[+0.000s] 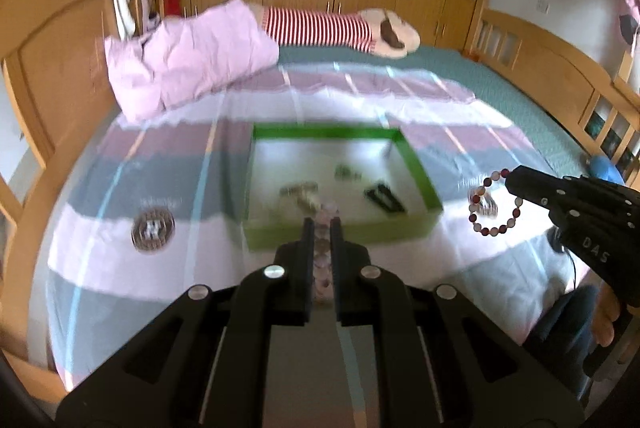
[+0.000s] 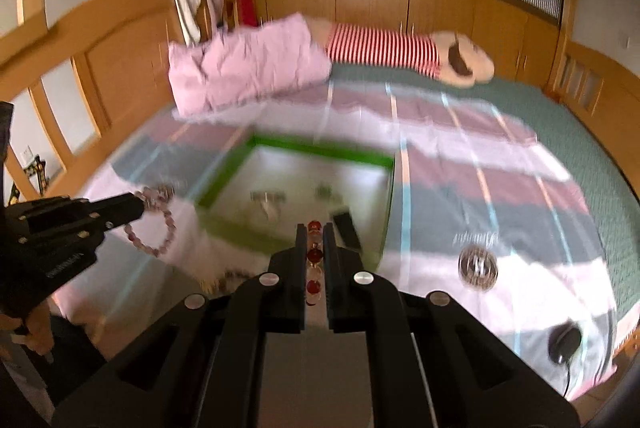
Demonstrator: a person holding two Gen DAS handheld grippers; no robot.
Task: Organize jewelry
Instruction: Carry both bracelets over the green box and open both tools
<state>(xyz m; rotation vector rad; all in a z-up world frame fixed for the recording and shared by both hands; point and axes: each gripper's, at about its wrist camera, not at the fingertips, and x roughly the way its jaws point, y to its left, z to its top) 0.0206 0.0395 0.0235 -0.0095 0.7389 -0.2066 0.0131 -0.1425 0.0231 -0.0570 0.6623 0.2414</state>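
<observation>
Two beaded bracelets hang in your grip above the bed: your left hand-held gripper (image 1: 322, 224) is clamped on a pale pink bead bracelet (image 2: 154, 224), and your right hand-held gripper (image 2: 315, 228) is clamped on a red and white bead bracelet (image 1: 493, 204). Between them, on the striped pink, grey and white bedsheet (image 1: 120, 248), sits a shallow green-walled tray (image 1: 420, 172) holding a few small blurred pieces and a dark rectangular item (image 1: 384, 198)

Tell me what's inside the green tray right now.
In the green tray lie a black rectangular piece and two blurred clusters of small jewelry, too smeared to identify. The left gripper and its pink bracelet cover the near edge.
</observation>
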